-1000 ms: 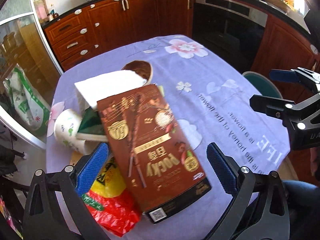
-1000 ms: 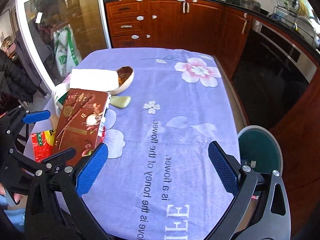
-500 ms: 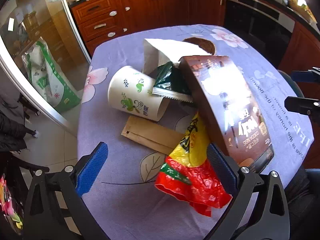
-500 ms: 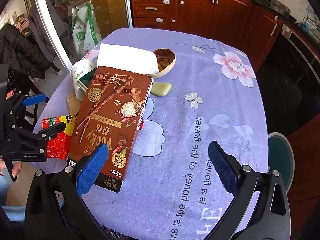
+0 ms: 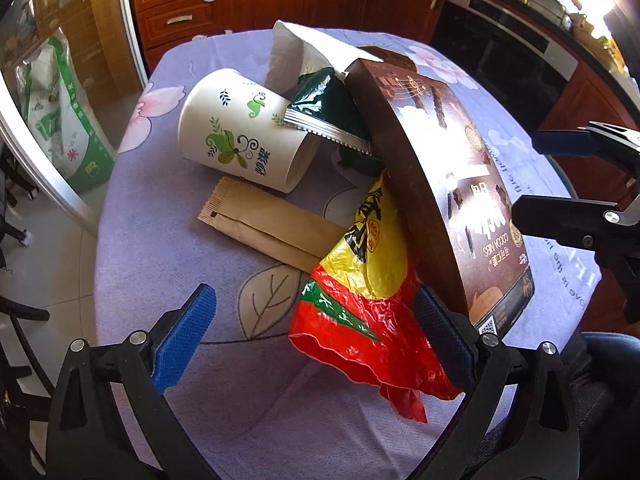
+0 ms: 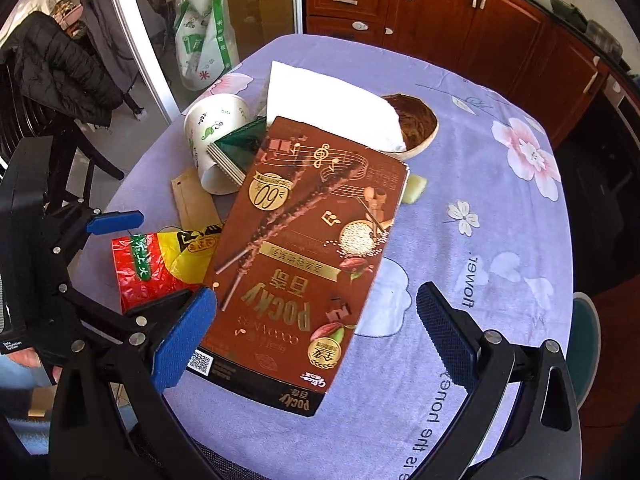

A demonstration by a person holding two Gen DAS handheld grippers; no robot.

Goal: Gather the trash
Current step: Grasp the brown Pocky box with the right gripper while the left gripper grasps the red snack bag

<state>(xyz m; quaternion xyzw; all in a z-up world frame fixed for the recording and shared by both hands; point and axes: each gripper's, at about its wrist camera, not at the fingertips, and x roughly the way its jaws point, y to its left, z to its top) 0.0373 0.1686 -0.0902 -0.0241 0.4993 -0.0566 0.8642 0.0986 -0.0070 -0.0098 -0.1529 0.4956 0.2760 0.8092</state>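
Purple floral cloth covers the counter (image 6: 500,240), where the trash lies heaped toward its left edge (Pocky box (image 6: 304,256) propped on the red-yellow wrapper (image 5: 372,300)), so both the left hand-held gripper (image 5: 312,328) and right hand-held gripper (image 6: 316,332) hover spread, empty, seemingly choosing a piece.

Your counter (image 6: 500,264) wears a purple flowered cloth. Behind it you have brown wooden cabinets (image 6: 432,12), a glass sliding door (image 6: 216,20) with a green-and-white bag (image 6: 200,32) behind it, and a black jacket (image 6: 56,68) draped at left.
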